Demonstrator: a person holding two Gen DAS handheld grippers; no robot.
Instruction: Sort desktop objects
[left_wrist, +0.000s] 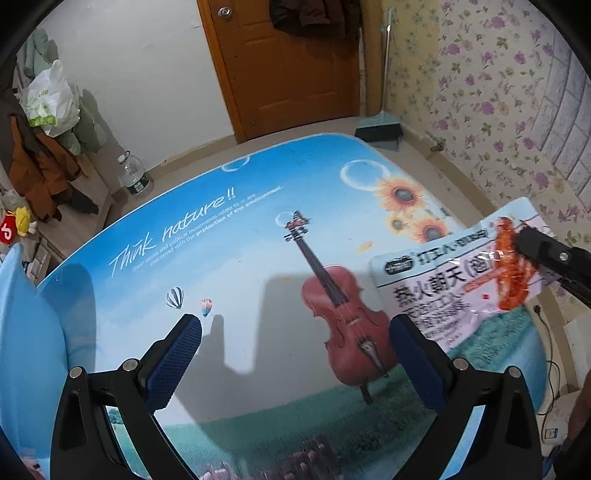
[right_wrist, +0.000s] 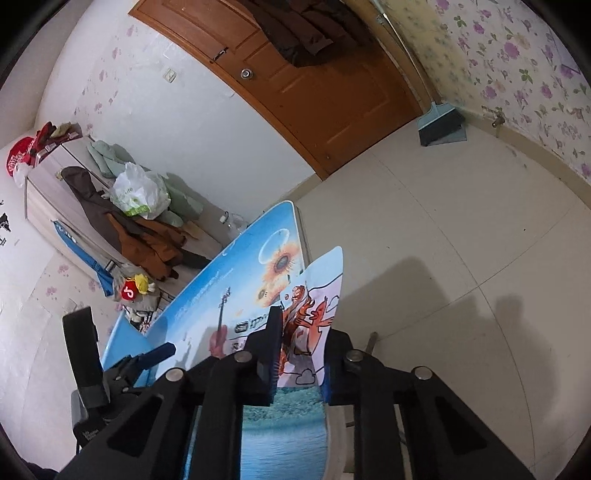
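Observation:
A white snack packet (left_wrist: 454, 280) with black print and a red crayfish picture hangs tilted over the right edge of the table (left_wrist: 229, 236), which is covered in a blue sky and violin picture. My right gripper (left_wrist: 528, 240) comes in from the right and is shut on the packet's upper right part. In the right wrist view the packet (right_wrist: 317, 295) stands edge-on, pinched between the right gripper's (right_wrist: 301, 354) pads. My left gripper (left_wrist: 295, 350) hovers open over the violin print, holding nothing. It shows again at the left of the right wrist view as the left gripper (right_wrist: 147, 360).
A light blue plastic piece (left_wrist: 26, 332) stands at the table's left edge. On the floor beyond are a water bottle (left_wrist: 135, 177), and a broom with dustpan (left_wrist: 380, 129) by the wooden door. Clothes and a plastic bag (left_wrist: 48, 99) pile up at the left. A cable (left_wrist: 550, 350) lies at right.

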